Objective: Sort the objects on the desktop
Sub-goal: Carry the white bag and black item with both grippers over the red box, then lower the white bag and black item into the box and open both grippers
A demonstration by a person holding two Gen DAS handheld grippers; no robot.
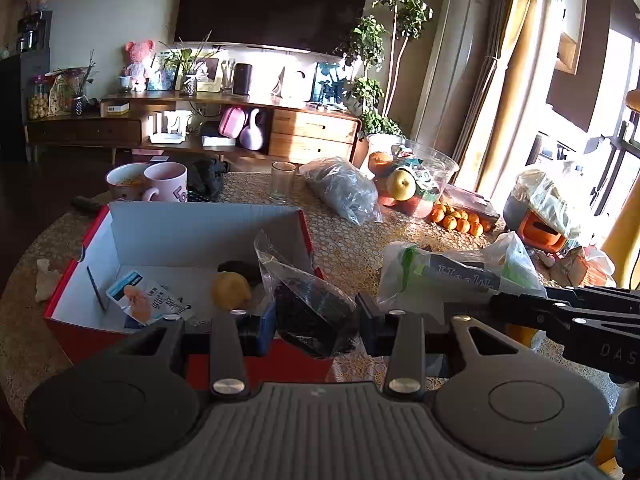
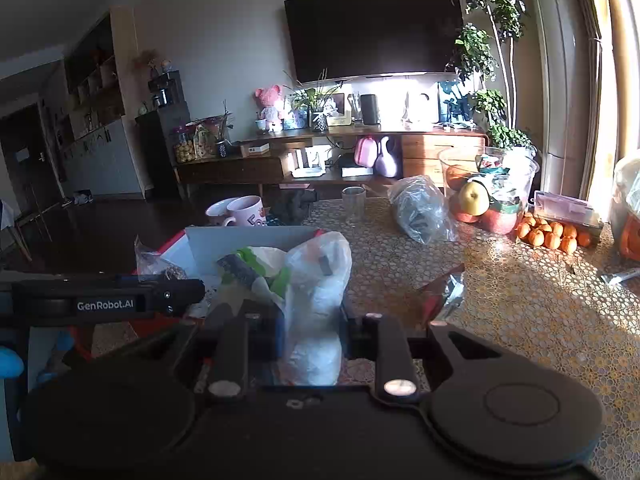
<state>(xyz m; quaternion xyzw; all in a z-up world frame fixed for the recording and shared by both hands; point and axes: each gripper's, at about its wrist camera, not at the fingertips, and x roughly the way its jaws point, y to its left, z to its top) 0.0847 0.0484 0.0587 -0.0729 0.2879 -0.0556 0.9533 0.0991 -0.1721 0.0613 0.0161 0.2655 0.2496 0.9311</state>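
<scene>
Left tool (image 1: 316, 330): jaws narrow, clamped on a clear bag of dark bits (image 1: 310, 312), so that one is held.
Left view, bag: it hangs between the pads right at the near right corner of the red box (image 1: 72, 276), its crinkled top sticking up over the box wall.
Left view, why held so: my guess is the bag is being carried to the box, pinched low so the loose plastic stands clear of the pads.
Left view, box: open, pale inside, with a yellow fruit (image 1: 231, 290), a printed card (image 1: 148, 298) and a dark lump behind the fruit already in it.
Left view, right tool: its black body reaches in from the right edge, gripping a white and green bag (image 1: 452, 270) just beside the dark one.
Left view, worktop (image 1: 348, 248): lace-patterned, with a pink mug (image 1: 168, 182), a glass (image 1: 282, 181), a grey bag (image 1: 342, 192), a fruit bowl (image 1: 416, 184) and tangerines (image 1: 460, 218) further back.
Right tool (image 2: 312, 338): jaws narrow, closed on the white and green bag (image 2: 316, 280), which bulges up from between the pads.
Right view, bag and box: the bag sits in front of the box's grey wall (image 2: 248, 240), near it but not inside.
Right view, left tool: its black arm crosses from the left edge, the dark bag (image 2: 160, 266) just beyond it.
Right view, loose item: a red and silver wrapper (image 2: 444, 292) lies on the worktop just right of the tool, untouched.
</scene>
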